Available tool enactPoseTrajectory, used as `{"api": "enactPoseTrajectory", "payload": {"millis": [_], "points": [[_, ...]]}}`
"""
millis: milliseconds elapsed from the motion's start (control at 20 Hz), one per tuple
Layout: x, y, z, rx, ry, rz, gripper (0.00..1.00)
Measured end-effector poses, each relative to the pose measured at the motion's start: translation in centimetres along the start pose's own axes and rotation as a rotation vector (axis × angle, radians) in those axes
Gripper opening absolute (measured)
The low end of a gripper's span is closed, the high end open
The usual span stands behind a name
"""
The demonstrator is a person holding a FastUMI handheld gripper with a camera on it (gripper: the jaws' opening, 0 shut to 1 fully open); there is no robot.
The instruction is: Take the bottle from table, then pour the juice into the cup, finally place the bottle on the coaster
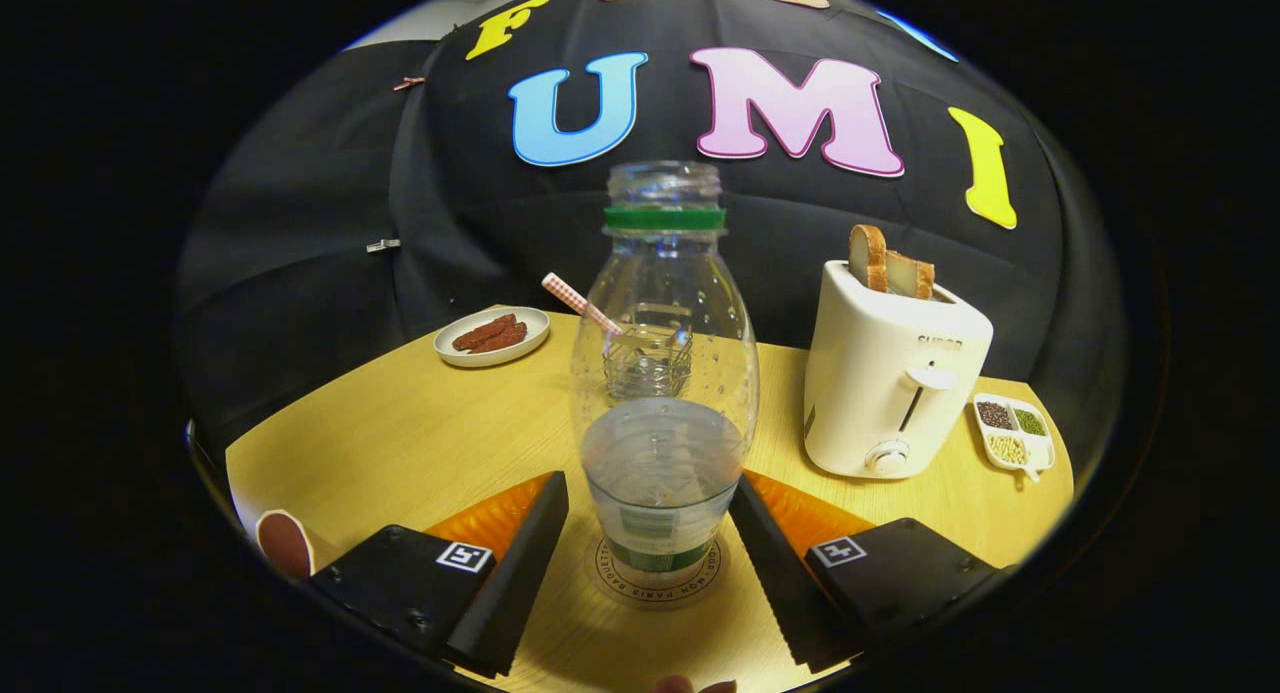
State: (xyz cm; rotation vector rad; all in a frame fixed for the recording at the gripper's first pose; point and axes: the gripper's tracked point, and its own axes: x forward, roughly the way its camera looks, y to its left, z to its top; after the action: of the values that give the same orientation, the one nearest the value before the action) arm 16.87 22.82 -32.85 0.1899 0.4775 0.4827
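Between open fingers (650, 563), upright bottle (663, 373), on coaster (612, 579)

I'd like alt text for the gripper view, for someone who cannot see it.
A clear, capless bottle stands upright on a round coaster between the open fingers of the hand-held gripper, which do not press on it. Beyond it on the wooden table are a cup with a straw, a white toaster holding bread, and two small snack dishes.

The clear plastic bottle with a green neck ring (665, 373) is hiding most of the round printed coaster (655, 573) beneath it and blurring the ribbed glass cup (648, 361) standing behind it. Left of that bottle, a rounded brown object (285, 543) is being cut off, too little showing to identify. The gripper (650, 553) fingers' rear parts are also running out of view.
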Motion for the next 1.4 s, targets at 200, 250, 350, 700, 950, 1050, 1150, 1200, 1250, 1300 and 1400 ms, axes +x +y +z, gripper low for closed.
{"api": "enactPoseTrajectory", "payload": {"millis": [200, 250, 350, 700, 950, 1050, 1150, 1200, 1250, 1300, 1400], "points": [[-3.6, 1.1, 1.1, -0.004, -0.031, 0.019, 0.99], [-4.7, 1.2, 1.3, -0.024, -0.033, 0.015, 0.99], [-6.9, 1.8, 2.1, -0.042, -0.044, 0.021, 0.99], [-15.2, 4.9, 7.8, -0.082, -0.129, 0.039, 0.98], [-20.6, 6.3, 12.4, -0.105, -0.196, 0.047, 0.96], [-22.3, 6.4, 13.8, -0.102, -0.212, 0.036, 0.96], [-24.0, 6.3, 14.8, -0.096, -0.221, 0.023, 0.96], [-24.6, 6.1, 15.3, -0.095, -0.224, 0.011, 0.96], [-25.4, 5.7, 15.7, -0.09, -0.228, -0.007, 0.96], [-26.1, 5.3, 16.0, -0.081, -0.23, -0.027, 0.96], [-27.4, 4.4, 16.3, -0.051, -0.229, -0.071, 0.95]]}}
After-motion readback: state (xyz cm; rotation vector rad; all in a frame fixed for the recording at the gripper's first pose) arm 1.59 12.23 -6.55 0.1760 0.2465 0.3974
